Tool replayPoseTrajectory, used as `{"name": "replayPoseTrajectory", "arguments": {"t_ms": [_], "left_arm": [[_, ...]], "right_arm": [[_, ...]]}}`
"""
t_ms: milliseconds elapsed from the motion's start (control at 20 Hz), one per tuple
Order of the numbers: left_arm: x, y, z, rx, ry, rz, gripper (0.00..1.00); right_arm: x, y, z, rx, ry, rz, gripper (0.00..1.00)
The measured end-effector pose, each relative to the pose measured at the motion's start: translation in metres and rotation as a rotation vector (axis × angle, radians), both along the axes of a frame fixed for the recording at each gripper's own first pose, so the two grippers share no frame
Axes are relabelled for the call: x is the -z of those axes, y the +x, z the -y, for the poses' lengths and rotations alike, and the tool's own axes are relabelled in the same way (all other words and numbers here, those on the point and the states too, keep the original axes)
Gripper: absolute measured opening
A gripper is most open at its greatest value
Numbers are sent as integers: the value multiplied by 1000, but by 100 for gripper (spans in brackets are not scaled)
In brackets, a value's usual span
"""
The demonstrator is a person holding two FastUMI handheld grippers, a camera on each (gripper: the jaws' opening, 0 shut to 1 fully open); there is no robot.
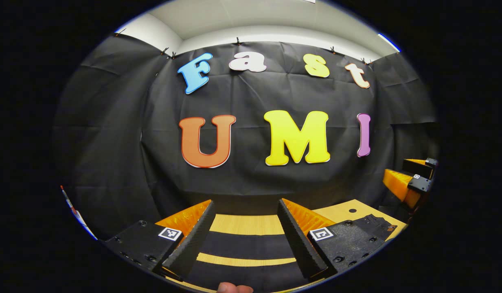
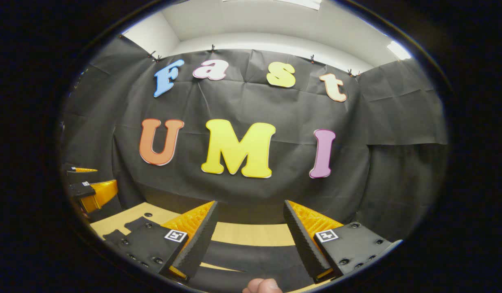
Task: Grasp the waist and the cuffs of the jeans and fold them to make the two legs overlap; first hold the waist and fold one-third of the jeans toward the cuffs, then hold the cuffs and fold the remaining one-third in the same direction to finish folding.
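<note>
Left gripper: held above the worktop, level, facing the black cloth wall; fingers spread wide apart with nothing between them.
Right gripper: also raised and facing the wall; fingers parted wide, grasping nothing. In the left gripper view it shows at the far right edge.
Left gripper seen from the right: at the far left edge of the right gripper view, off the worktop.
Jeans: dark cloth lying flat on the worktop below both grippers. In the left gripper view they appear as dark bands running side to side across the gap between the fingers, with pale wood strips between the bands, so the long axis seems to lie across the view; the waist end with a pocket and patch sits at the right. In the right gripper view dark cloth lies between the fingers, and more of it at the left.
Worktop: light wood, with a small dark hole near its far right part.
Person: a fingertip shows at the bottom edge of the left gripper view, and another in the right gripper view.
</note>
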State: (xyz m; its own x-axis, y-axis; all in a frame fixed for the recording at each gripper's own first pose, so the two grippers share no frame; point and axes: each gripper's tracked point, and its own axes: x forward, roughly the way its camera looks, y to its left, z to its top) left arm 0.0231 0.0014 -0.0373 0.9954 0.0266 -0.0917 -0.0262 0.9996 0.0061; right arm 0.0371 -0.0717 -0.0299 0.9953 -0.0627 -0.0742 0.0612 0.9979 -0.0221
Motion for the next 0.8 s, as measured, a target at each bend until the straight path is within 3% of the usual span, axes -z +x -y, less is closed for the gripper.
{"name": "replayPoseTrajectory", "arguments": {"t_ms": [200, 450, 550, 650, 800], "left_arm": [[54, 4, -55, -120, -106, -153, 99], [157, -33, -131, -318, -313, -412, 99], [203, -60, -142, -382, -469, -534, 99], [246, -84, -146, -469, -690, -626, 99], [284, -101, -139, -600, -968, -693, 99]], "right_arm": [[37, 2, 72, 60, 15, -110, 97], [117, -23, 165, 170, 103, -349, 98], [153, -42, 183, 191, 194, -458, 98], [193, -63, 194, 226, 318, -573, 98], [244, -97, 206, 320, 506, -707, 98]]}}
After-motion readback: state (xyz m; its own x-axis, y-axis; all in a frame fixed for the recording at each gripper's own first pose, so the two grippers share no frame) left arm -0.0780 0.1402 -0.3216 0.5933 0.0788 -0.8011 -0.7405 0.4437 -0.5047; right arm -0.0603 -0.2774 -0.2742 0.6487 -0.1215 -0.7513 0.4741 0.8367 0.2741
